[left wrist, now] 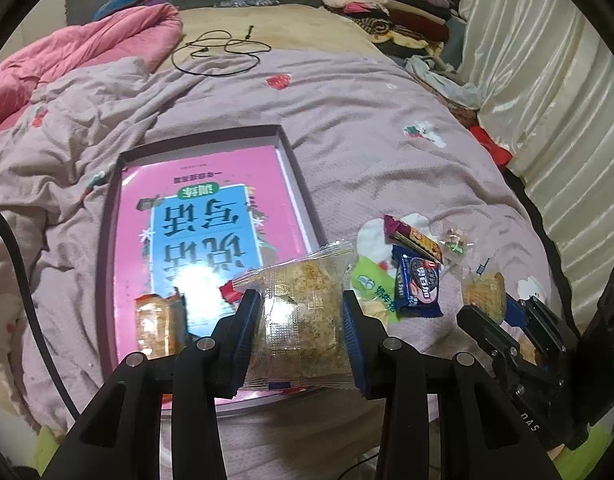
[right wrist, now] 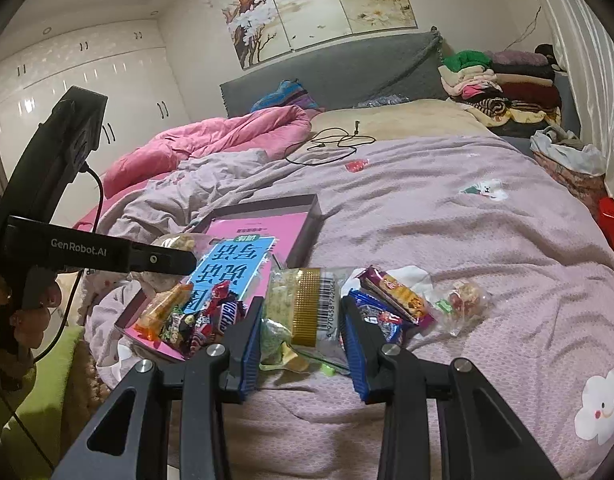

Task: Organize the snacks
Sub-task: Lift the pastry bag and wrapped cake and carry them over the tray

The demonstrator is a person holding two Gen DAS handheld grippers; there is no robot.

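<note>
My left gripper (left wrist: 303, 334) is shut on a clear-wrapped pastry (left wrist: 299, 316) and holds it over the near end of a shallow box (left wrist: 303, 184) lined with a pink book. An orange-wrapped snack (left wrist: 157, 326) lies in the box. My right gripper (right wrist: 303, 336) is shut on a clear packet with a gold band and barcode (right wrist: 307, 308), just right of the box (right wrist: 307, 232). Loose snacks lie on the bed: a blue cookie pack (left wrist: 419, 286), a purple bar (right wrist: 399, 296), a small candy bag (right wrist: 465, 300). Several snacks (right wrist: 195, 318) sit at the box's near corner.
The lilac bedspread (right wrist: 447, 220) carries everything. A black cable (left wrist: 219, 50) lies further back. A pink quilt (right wrist: 211, 140) is bunched at the left. Folded clothes (right wrist: 507, 80) are stacked at the far right. Curtains (left wrist: 547, 100) hang along the right side.
</note>
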